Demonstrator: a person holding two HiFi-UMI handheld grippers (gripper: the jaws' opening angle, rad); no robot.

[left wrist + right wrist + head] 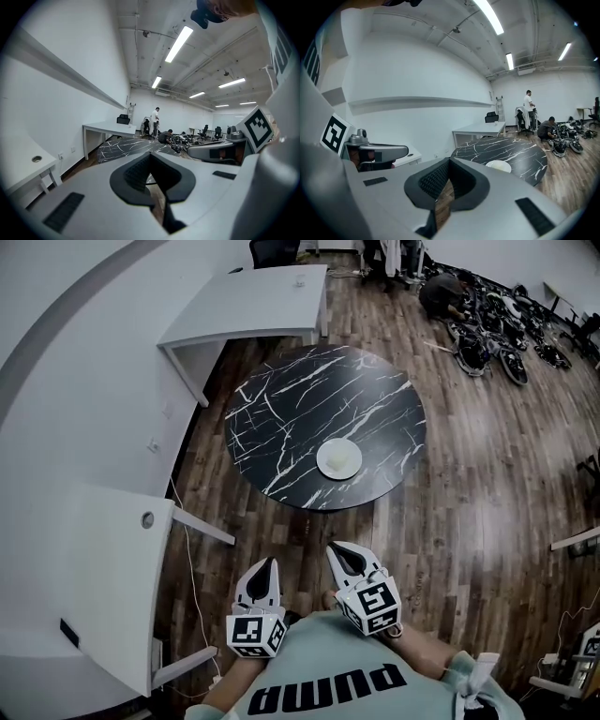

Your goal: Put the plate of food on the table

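Plate (pixel 338 458) resting on the round black marble table (pixel 281 409), near its front edge. Left gripper (pixel 269 565) and right gripper (pixel 337 549) — both clenched, nothing between the jaws — held before a shirt (pixel 309 652) lettered "puma".

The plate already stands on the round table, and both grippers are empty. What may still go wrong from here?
The plate sits toward the near side of the round table; a knock against the table might slide it. A white cable trails over the floor near the person: tripping risk.
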